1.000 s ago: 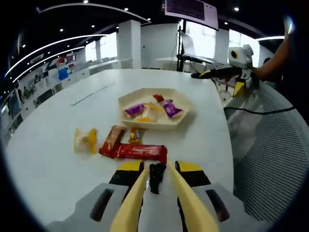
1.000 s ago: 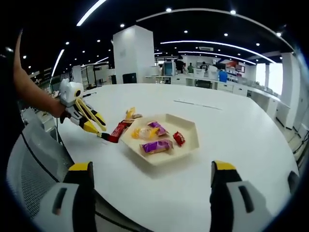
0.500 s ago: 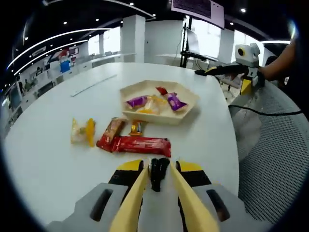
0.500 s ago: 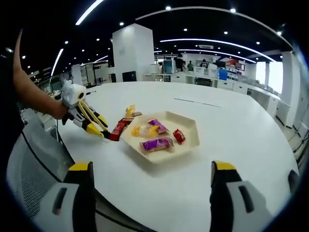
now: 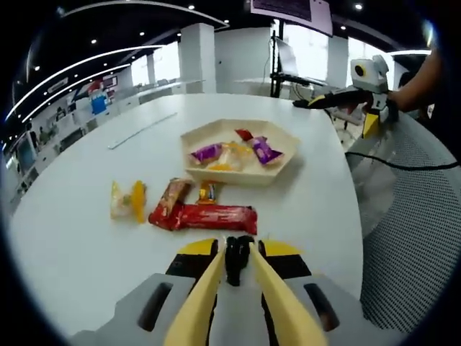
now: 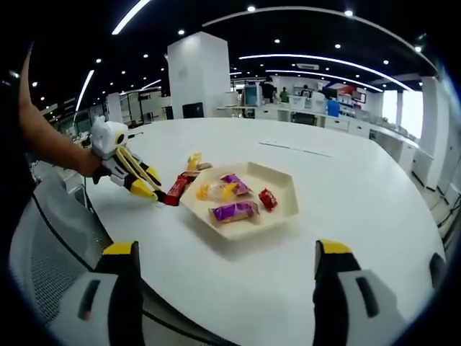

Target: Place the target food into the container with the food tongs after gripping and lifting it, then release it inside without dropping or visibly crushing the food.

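A large round white table [image 6: 346, 187] stands in an open-plan office with a dark ceiling crossed by curved light strips [image 6: 328, 59] and spotlights, a white square pillar [image 6: 201, 76], bright windows [image 5: 310, 50], desks along the far wall, and a grey mesh chair [image 5: 410, 245] at the table's edge.

1 hexagonal beige tray [image 5: 277, 167] on the white surface [image 5: 72, 238]. In the tray, 4 wrapped snacks: 2 purple-wrapped candies [image 5: 206, 153], 1 small red pack [image 5: 244, 134], 1 yellow/clear pack [image 5: 232, 153]; maybe more tucked under, can't tell. Outside the tray, 4 items: 1 long red bar [image 5: 218, 216], 1 red-brown bar [image 5: 169, 200] beside it, 1 small orange pack [image 5: 207, 192] just by the tray edge, 1 yellow/clear packet [image 5: 127, 201] apart from the rest. 2 grippers: left gripper [image 5: 233, 261], right gripper [image 6: 225, 270]. 1 mesh chair [image 5: 414, 231].
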